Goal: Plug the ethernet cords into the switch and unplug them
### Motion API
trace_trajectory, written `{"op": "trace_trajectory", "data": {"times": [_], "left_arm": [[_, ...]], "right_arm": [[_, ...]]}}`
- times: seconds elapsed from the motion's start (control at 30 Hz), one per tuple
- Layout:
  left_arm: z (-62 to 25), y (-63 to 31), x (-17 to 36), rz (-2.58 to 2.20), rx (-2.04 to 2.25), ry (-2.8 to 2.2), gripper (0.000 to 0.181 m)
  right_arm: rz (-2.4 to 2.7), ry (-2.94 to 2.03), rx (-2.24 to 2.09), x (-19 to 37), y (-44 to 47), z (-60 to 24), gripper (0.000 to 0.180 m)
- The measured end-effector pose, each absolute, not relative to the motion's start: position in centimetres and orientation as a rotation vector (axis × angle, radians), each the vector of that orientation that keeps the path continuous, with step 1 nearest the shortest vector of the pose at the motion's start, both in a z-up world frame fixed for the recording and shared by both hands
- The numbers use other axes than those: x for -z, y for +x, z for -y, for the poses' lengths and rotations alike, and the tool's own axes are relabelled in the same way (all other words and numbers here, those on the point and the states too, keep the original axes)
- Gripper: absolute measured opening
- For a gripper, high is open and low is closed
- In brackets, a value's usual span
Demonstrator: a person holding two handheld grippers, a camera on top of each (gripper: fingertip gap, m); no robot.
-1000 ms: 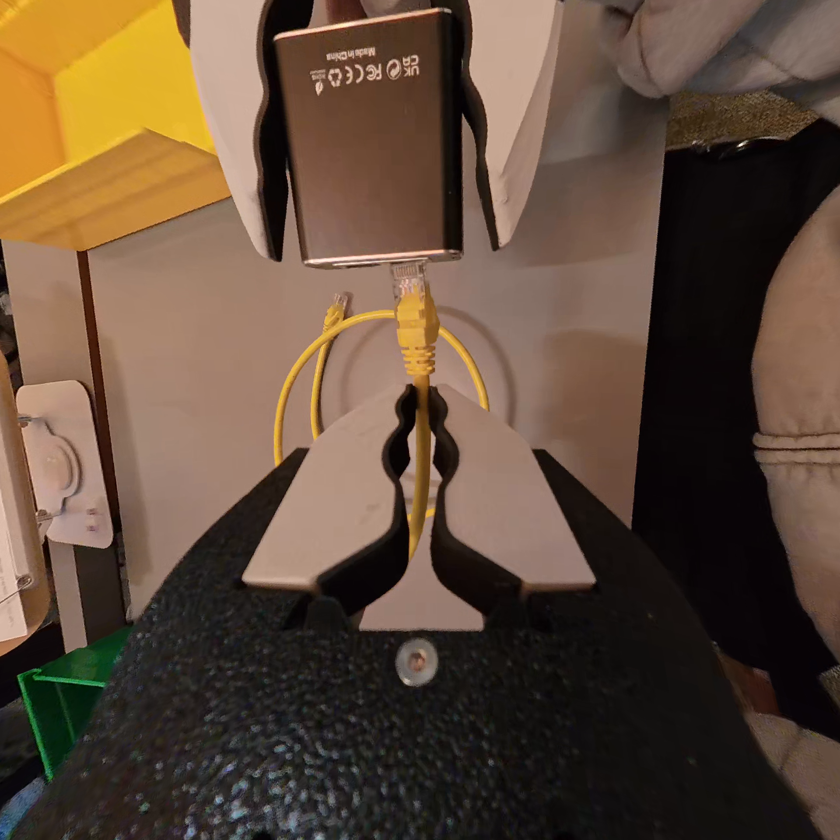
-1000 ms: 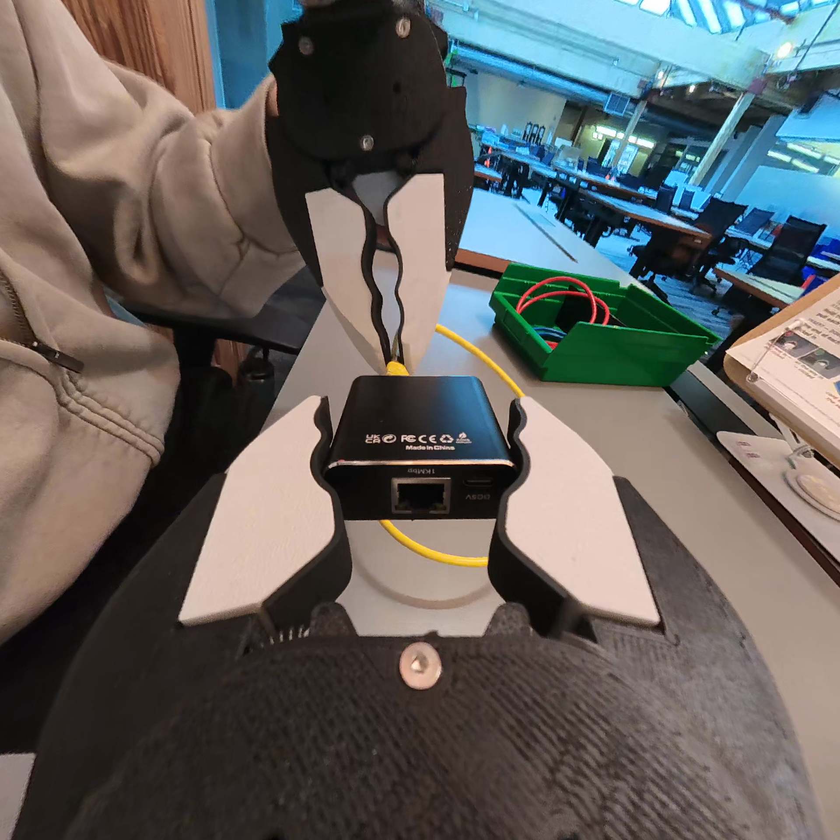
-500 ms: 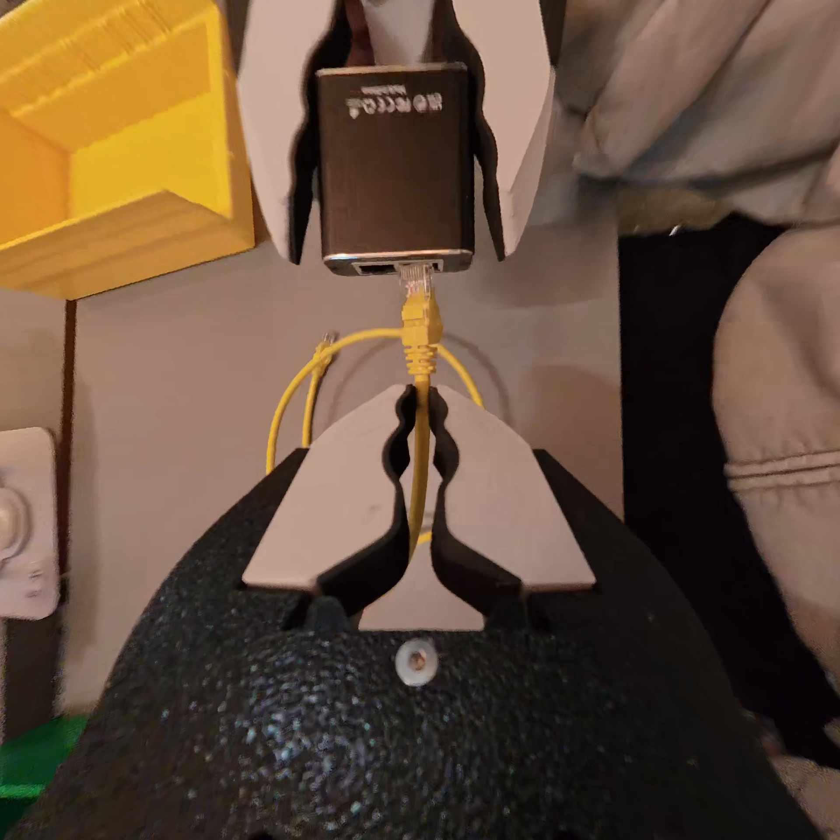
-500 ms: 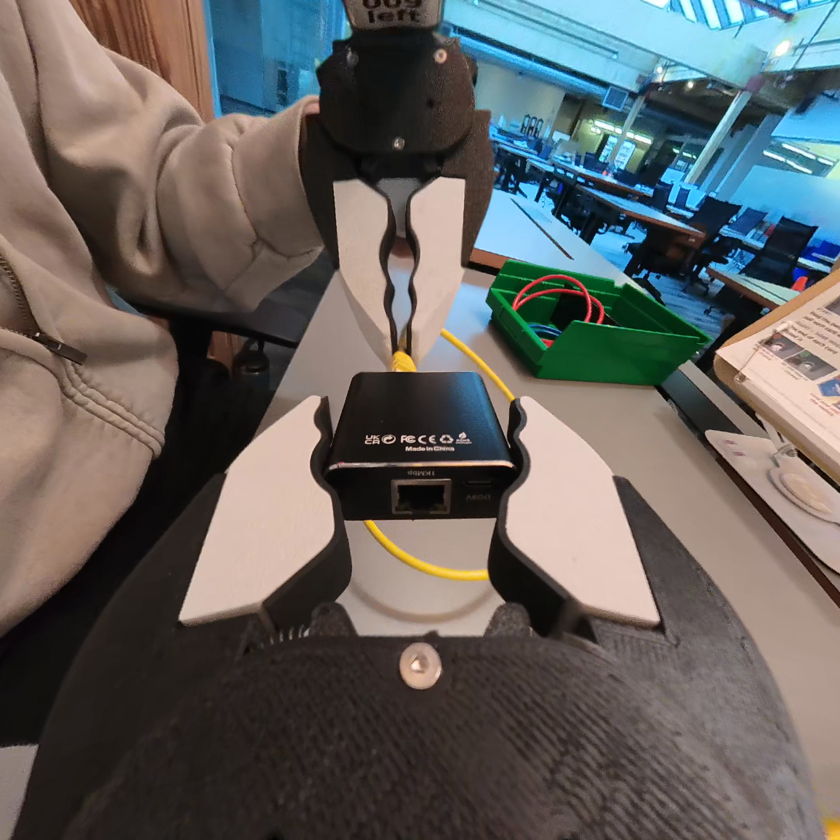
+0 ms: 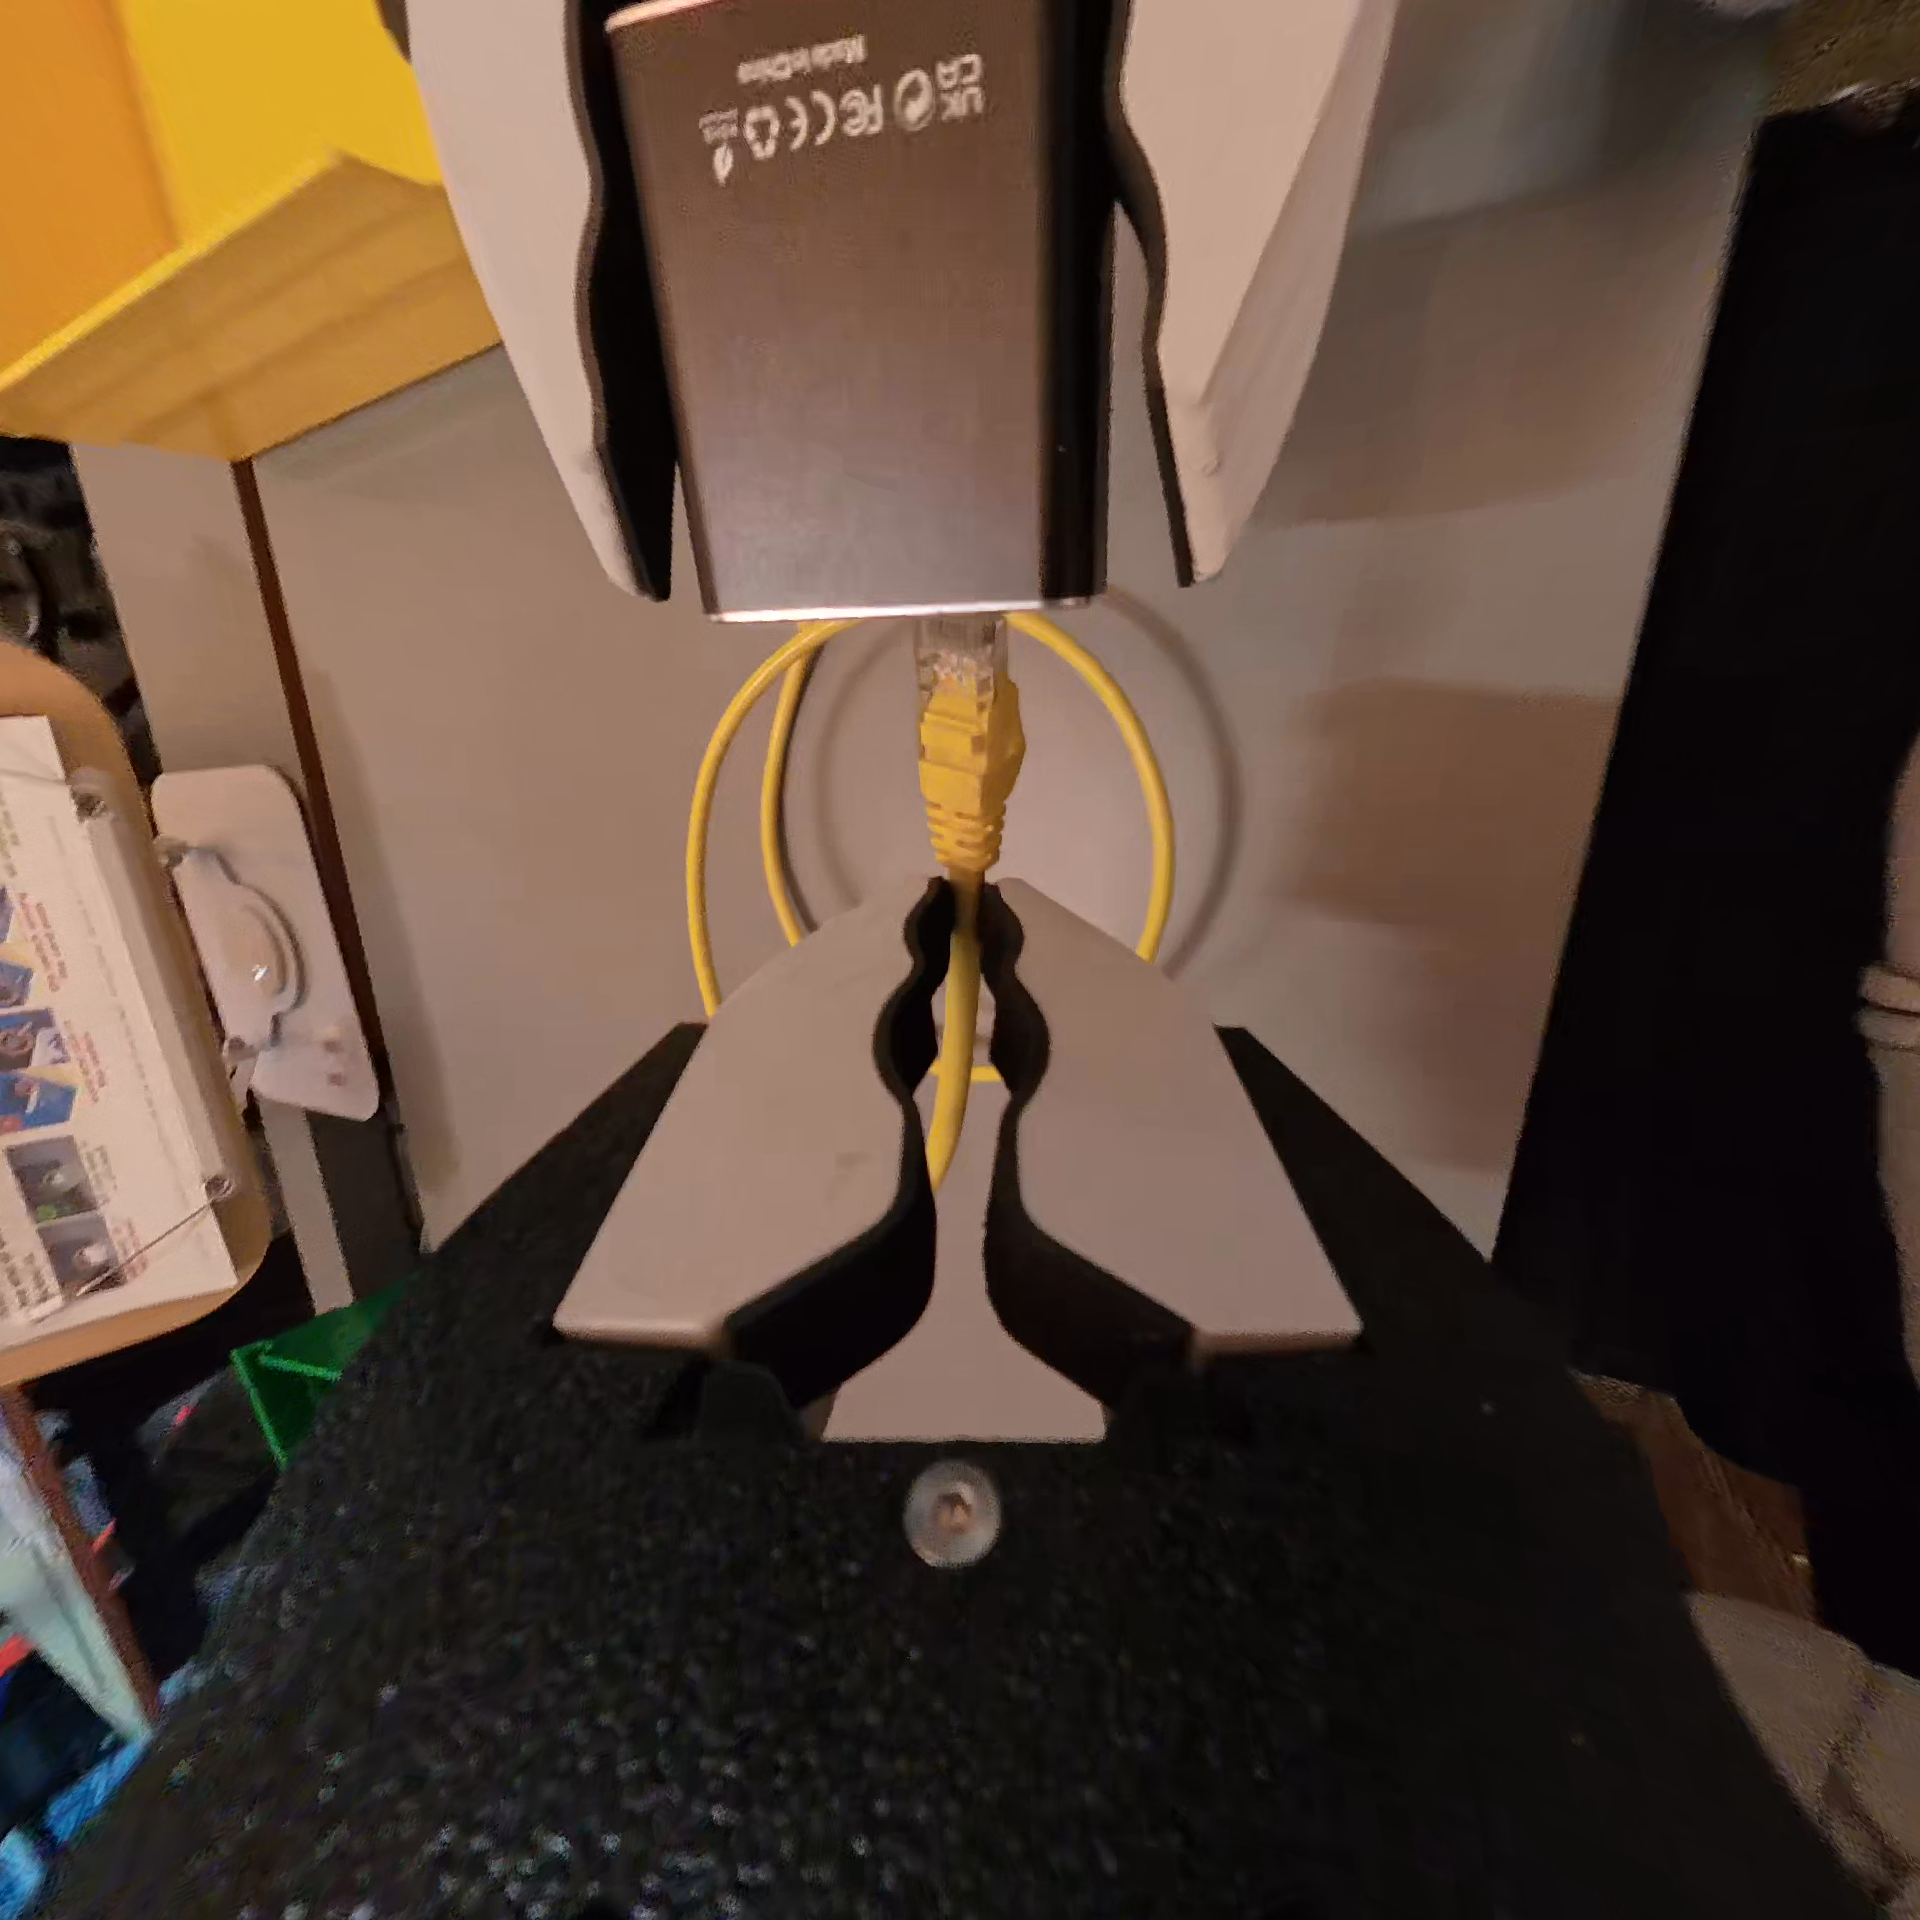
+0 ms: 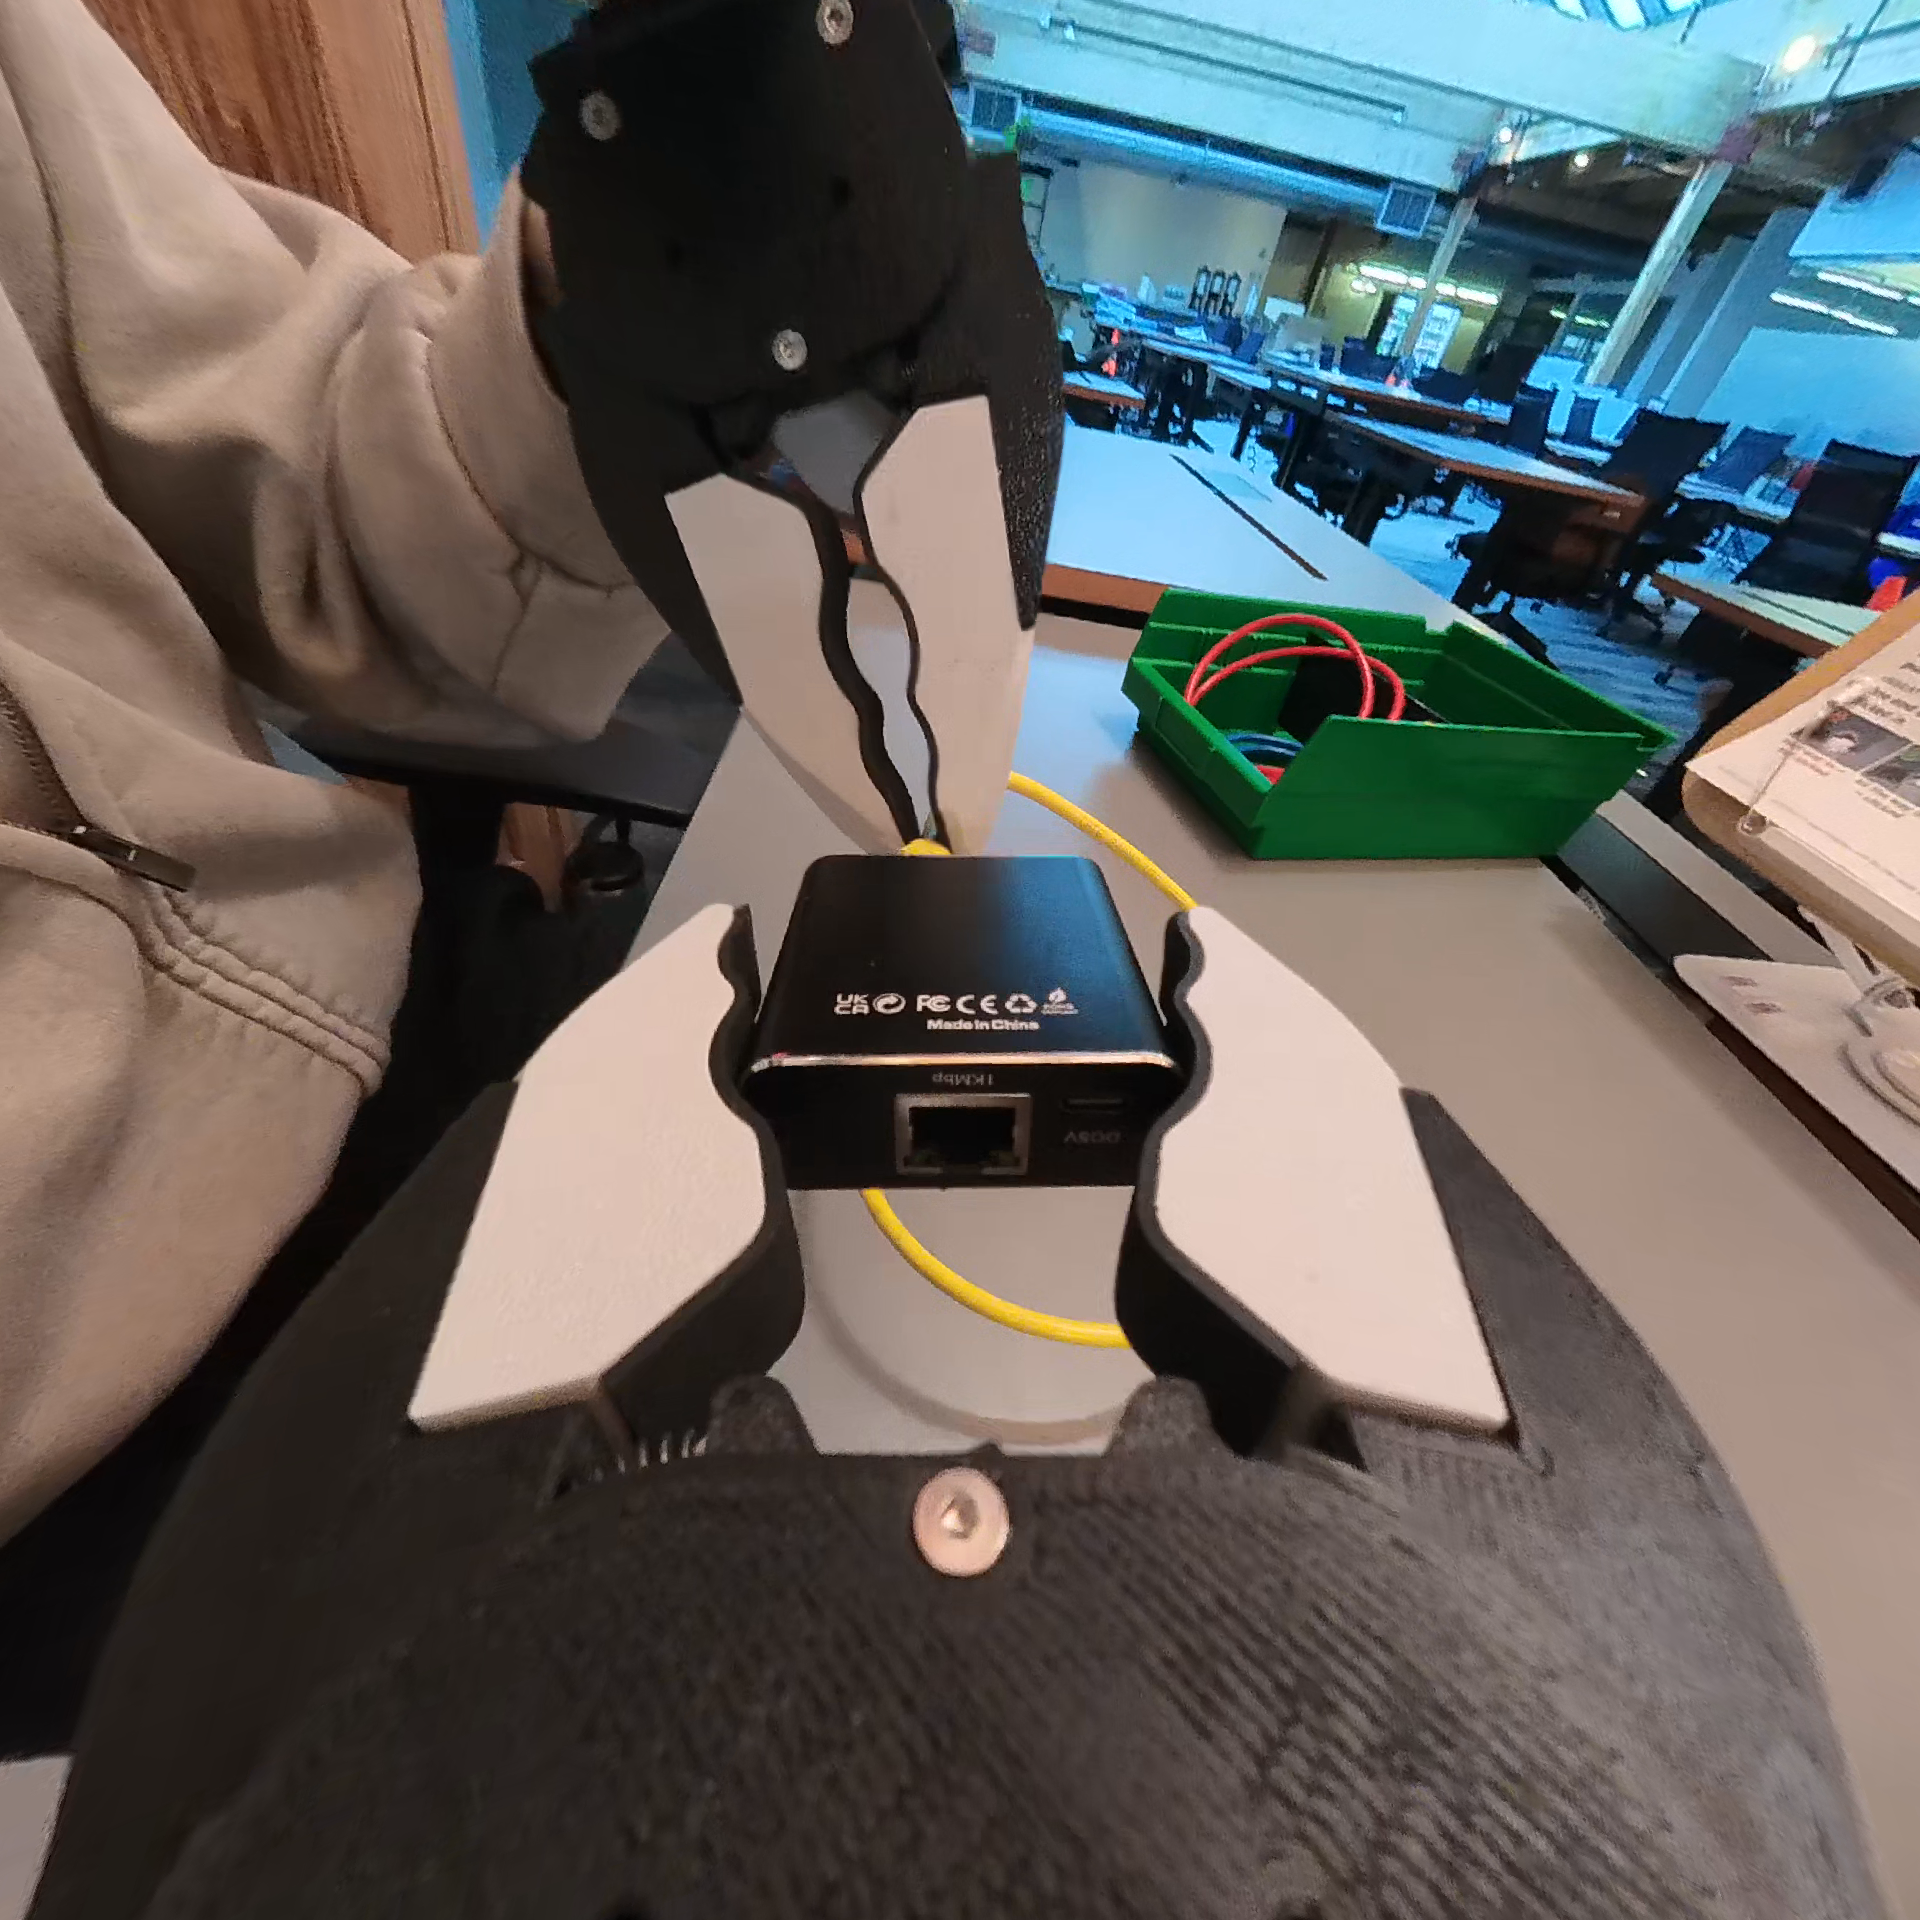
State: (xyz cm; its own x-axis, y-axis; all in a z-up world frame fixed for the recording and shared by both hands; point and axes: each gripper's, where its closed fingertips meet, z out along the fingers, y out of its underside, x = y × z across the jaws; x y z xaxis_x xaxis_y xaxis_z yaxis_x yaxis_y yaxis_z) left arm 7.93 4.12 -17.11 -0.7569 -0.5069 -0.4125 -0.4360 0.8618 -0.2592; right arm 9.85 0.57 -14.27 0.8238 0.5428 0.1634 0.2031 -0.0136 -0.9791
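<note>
My right gripper [image 6: 961, 935] is shut on the black switch [image 6: 956, 966] and holds it above the table; an empty port faces my camera. In the left wrist view the switch [image 5: 862, 343] hangs between the right gripper's fingers [image 5: 520, 312]. My left gripper [image 5: 964, 891] is shut on the yellow ethernet cord [image 5: 961, 769] just behind its plug. The clear plug tip meets the switch's lower edge; how deep it sits is hidden. The rest of the cord loops down to the table [image 5: 727, 810]. In the right wrist view the left gripper [image 6: 925, 831] comes down onto the switch's far side.
A green bin [image 6: 1392, 727] with red and blue cords stands on the grey table [image 6: 1403, 1039] at the right. A clipboard with papers [image 6: 1829, 790] lies at the far right. A yellow bin [image 5: 208, 208] shows upper left. A person's beige sleeve [image 6: 260, 520] is at the left. One gripper's finger ends stand about 5 centimetres off the other's.
The two grippers have closed the distance: the switch looms larger in the left wrist view and the plug tip now sits against its port edge. Both grips are unchanged.
</note>
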Motion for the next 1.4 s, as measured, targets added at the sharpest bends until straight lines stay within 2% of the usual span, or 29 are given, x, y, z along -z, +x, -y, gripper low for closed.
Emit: {"op": "trace_trajectory", "data": {"times": [0.23,0.57,0.9,1.07,1.4], "left_arm": [[-4.6,8.4,17.5,-2.523,0.141,-0.711,0.005],[-3.9,8.8,16.5,-2.491,0.456,-0.771,0.005],[-2.0,8.8,15.0,-2.411,1.101,-0.901,0.005],[-2.6,8.9,15.8,-2.428,0.801,-0.723,0.005],[-2.5,8.0,14.9,-2.480,0.599,-0.638,0.005]], "right_arm": [[0.584,-1.702,-0.221,15.2,10.7,-0.8,0.076],[0.510,-1.703,-0.221,14.7,11.7,-0.7,0.076],[0.511,-1.550,-0.269,13.0,11.7,0.2,0.076],[0.521,-1.528,-0.314,13.1,11.3,0.2,0.076],[0.535,-1.476,-0.412,12.9,10.6,0.5,0.075]]}}
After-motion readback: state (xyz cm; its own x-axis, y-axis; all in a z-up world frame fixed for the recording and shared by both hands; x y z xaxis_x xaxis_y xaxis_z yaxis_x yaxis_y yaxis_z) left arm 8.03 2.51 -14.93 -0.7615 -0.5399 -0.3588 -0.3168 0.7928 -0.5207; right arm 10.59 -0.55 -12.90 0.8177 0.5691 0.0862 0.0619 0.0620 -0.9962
